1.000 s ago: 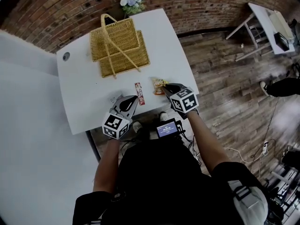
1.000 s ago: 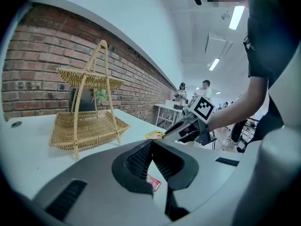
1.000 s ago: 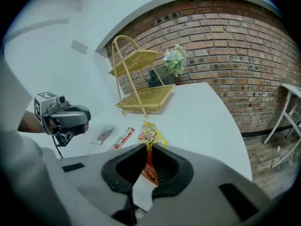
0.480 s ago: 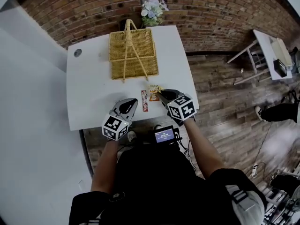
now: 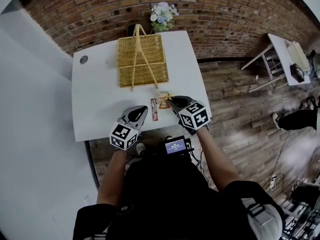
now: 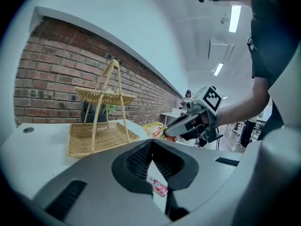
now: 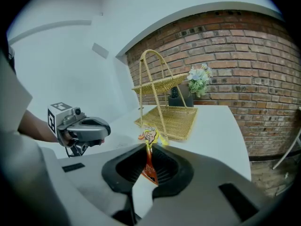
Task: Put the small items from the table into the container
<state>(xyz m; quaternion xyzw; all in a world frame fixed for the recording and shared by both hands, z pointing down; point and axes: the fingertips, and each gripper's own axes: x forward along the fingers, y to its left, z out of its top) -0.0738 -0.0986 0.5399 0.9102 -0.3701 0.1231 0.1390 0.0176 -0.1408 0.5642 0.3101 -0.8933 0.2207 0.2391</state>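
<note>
Right now the right gripper [image 7: 149, 150] has its jaws pinched narrow on a packet [image 7: 149, 138], an orange and yellow snack bag held by its lower edge. It stands upright and edge-on between the pads, and its top pokes out above them. The packet is off the table [image 5: 95, 104].

The basket [image 5: 141, 59] lies straight ahead of these jaws, toward the brick wall and a little to the person's left, near but not under the packet. Its near right corner is the closest part. The tall handle [image 7: 151, 51] arches over the middle of the basket, so the open half on the right side looks like the easier way in. I judge the coming move to be a carry forward and slightly left, then a release over that half.

The left gripper [image 6: 151, 146] is closed with nothing between its pads. A red bar [image 5: 154, 109] lies flat on the table between the two grippers, just beside the left one's tips and to their right. Its long axis points toward the basket. The left hand is free and is probably the one to take the bar, but its jaws must open first.
</note>
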